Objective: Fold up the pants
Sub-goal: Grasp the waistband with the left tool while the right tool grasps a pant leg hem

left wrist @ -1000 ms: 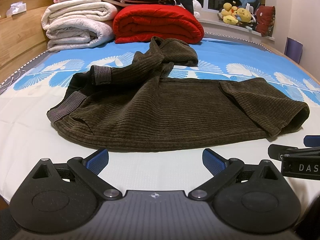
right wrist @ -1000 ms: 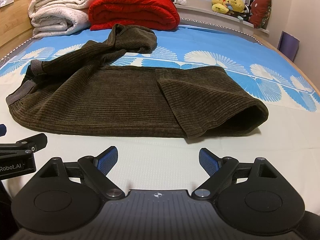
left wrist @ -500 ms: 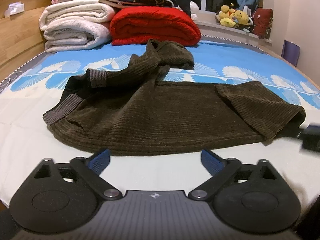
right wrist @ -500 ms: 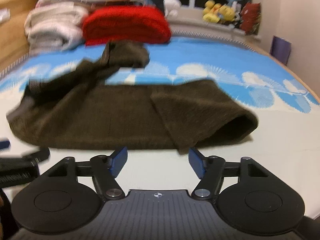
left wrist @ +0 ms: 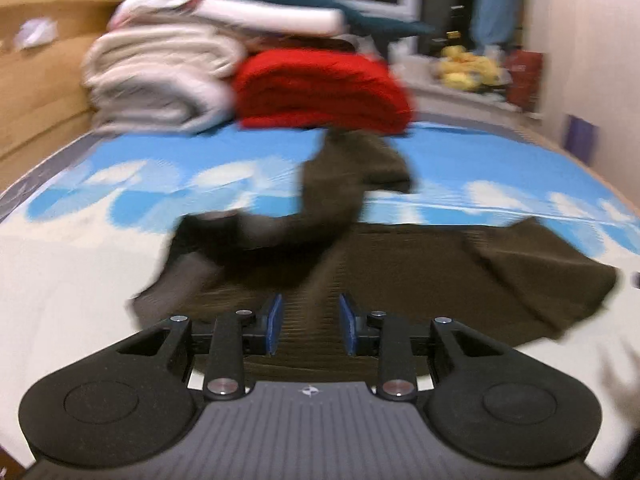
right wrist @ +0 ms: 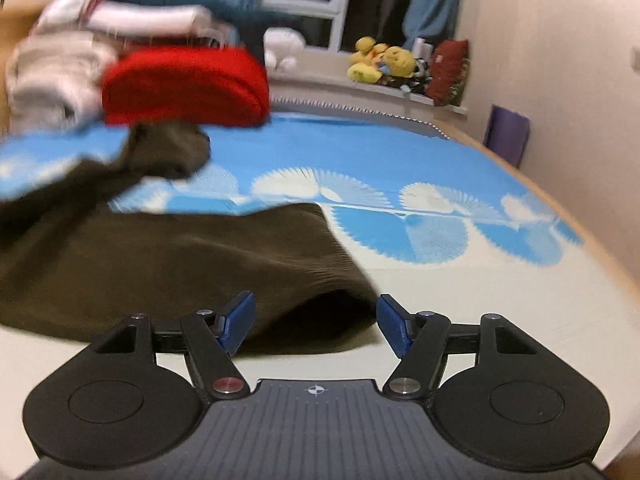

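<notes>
The brown corduroy pants (left wrist: 400, 276) lay across the middle of the bed (left wrist: 72, 292), one leg trailing up toward the red blanket (left wrist: 320, 88). The left gripper (left wrist: 308, 324) straddled the near hem, jaws narrowly apart; the right gripper (right wrist: 316, 322) faced the leg opening at lower centre, jaws wide.

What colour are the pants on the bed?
The pants are dark brown with fine ribbed lines, like corduroy. The right wrist view shows them best.

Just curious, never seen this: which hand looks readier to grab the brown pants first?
Probably the left gripper: its jaws are narrowed over the pants edge. The right gripper is wider, around the leg opening.
</notes>
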The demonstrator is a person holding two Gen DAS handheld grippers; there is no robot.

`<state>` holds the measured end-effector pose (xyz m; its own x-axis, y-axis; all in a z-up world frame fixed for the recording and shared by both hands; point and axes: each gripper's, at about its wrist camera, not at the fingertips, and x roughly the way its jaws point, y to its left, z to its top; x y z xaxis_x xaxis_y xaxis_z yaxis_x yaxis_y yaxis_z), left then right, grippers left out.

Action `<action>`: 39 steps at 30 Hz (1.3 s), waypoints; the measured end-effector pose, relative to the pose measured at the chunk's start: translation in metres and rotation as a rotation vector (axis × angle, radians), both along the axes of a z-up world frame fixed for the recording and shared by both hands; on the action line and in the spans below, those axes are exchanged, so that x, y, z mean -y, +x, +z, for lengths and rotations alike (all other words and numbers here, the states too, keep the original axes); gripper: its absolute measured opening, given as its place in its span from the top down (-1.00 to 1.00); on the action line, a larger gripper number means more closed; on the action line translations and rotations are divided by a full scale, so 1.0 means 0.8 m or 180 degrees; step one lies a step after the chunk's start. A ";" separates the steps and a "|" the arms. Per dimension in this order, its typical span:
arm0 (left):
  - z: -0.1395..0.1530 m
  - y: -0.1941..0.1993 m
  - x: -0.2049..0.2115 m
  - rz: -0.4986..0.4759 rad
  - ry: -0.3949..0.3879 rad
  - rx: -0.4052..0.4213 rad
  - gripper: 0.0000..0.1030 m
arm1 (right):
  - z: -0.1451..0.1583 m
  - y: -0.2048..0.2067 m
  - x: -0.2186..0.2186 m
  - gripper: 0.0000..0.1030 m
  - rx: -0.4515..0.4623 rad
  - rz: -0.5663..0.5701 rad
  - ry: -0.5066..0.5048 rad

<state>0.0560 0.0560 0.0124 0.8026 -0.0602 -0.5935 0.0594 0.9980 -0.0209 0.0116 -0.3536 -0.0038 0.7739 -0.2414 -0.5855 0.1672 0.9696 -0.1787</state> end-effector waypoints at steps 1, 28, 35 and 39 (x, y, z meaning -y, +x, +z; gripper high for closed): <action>-0.011 0.012 -0.019 0.0193 -0.0058 -0.0120 0.33 | -0.006 0.013 0.005 -0.32 -0.0076 0.0067 -0.0150; -0.119 0.118 -0.145 0.1782 -0.1303 -0.0718 0.74 | -0.013 0.142 0.078 0.75 -0.0083 0.0260 -0.0071; -0.059 0.071 -0.146 0.1418 -0.1432 -0.0623 0.83 | -0.026 0.013 0.297 0.81 0.0309 -0.2504 0.2416; -0.035 0.036 -0.141 0.1377 -0.1439 -0.0849 0.83 | -0.069 -0.069 0.328 0.83 0.0231 -0.3103 0.3106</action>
<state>0.0851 0.1686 -0.0155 0.6399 -0.0555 -0.7664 -0.4082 0.8205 -0.4002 -0.0432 -0.6158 -0.0590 0.5664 -0.2172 -0.7950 0.8237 0.1827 0.5369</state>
